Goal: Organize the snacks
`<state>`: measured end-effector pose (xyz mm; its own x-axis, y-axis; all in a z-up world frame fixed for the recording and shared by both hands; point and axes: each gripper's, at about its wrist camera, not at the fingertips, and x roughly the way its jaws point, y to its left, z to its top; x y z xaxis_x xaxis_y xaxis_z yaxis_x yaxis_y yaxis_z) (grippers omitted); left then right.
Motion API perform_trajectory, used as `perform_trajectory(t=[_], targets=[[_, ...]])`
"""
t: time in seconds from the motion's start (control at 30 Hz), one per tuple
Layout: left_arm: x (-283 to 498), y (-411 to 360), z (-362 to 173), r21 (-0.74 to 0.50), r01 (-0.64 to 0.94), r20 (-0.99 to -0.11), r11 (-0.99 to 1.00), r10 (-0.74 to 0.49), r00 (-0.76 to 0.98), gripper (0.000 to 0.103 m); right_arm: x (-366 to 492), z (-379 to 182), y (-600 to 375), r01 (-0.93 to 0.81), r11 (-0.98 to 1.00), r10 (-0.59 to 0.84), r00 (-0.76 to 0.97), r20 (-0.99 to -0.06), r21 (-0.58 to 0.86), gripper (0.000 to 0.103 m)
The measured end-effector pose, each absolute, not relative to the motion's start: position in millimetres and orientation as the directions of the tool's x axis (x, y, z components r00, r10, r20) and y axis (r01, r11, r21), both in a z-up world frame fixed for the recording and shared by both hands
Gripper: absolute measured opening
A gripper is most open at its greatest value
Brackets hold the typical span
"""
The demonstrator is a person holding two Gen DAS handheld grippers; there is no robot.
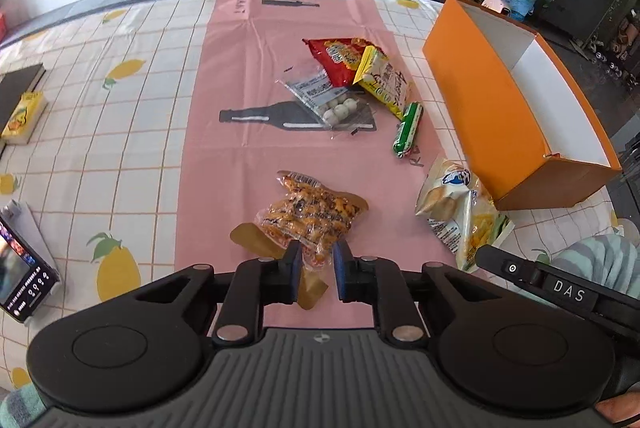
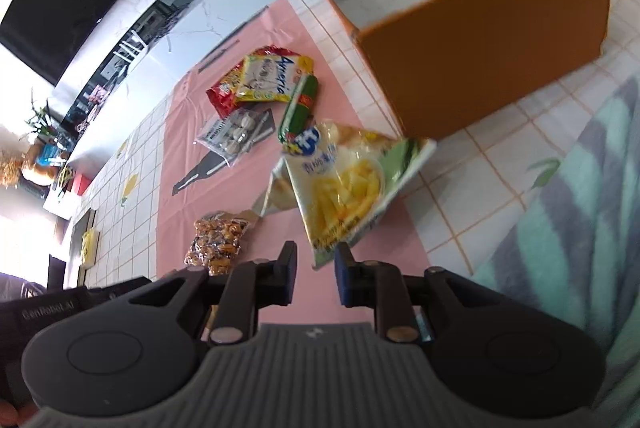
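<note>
- Hovering low over the pink mat, the left gripper has its fingers a narrow gap apart, either side of the near end of the nut bag; whether they actually pinch it I cannot tell.
- Nut bag lies flat on the mat at 12 o'clock of the left gripper, its brown edge tucked between the finger pads.
- Right gripper is tilted, fingers also narrowly parted, with the corner of the chip bag right at the gap; a grip is not clear, the view is blurred.
- Chip bag overlaps a pale bread pack, just beside the near end of the orange box.
- Box sits on the table at 2 o'clock in the left view, open at the top, white inside.
- Farther up the mat at 12 o'clock: red bag under a yellow bag, a clear pack of white balls touching both.
- Green sausage lies between that cluster and the box.
- At 9 o'clock, a yellow pack on the lemon cloth; a phone at 8 o'clock.
</note>
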<state>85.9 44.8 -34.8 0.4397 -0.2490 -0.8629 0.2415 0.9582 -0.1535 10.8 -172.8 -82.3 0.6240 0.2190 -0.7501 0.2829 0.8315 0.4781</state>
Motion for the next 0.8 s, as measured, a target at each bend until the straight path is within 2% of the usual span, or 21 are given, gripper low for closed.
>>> perform_trajectory(t=[0.17, 0.27, 0.37, 0.5, 0.8], targets=[[90.3, 37.3, -30.1, -0.122, 0.258, -0.852, 0.958, -0.235, 0.468, 0.022, 19.9, -62.1, -170.1, 0.116, 0.939, 0.143, 0.725, -0.673, 0.325, 0.018], [97.1, 33.8, -35.1, -0.111, 0.258, -0.854, 0.960, -0.225, 0.470, 0.022, 37.8, -58.3, -169.1, 0.021, 0.971, 0.144, 0.741, -0.656, 0.237, 0.017], [104.8, 31.1, -46.7, -0.080, 0.261, -0.856, 0.962, -0.200, 0.477, 0.031, 56.5, -61.3, -165.9, -0.080, 0.981, 0.180, 0.731, -0.658, 0.179, 0.015], [112.8, 29.2, -62.9, -0.055, 0.273, -0.867, 0.960, -0.181, 0.464, 0.032, 75.0, -79.8, -168.1, -0.134, 0.977, 0.212, 0.663, -0.718, 0.165, 0.008], [121.3, 21.4, -78.9, 0.004, 0.340, -0.879, 0.940, -0.159, 0.449, 0.048, 75.0, -109.2, -168.6, -0.141, 0.971, 0.238, 0.613, -0.754, 0.192, 0.008]])
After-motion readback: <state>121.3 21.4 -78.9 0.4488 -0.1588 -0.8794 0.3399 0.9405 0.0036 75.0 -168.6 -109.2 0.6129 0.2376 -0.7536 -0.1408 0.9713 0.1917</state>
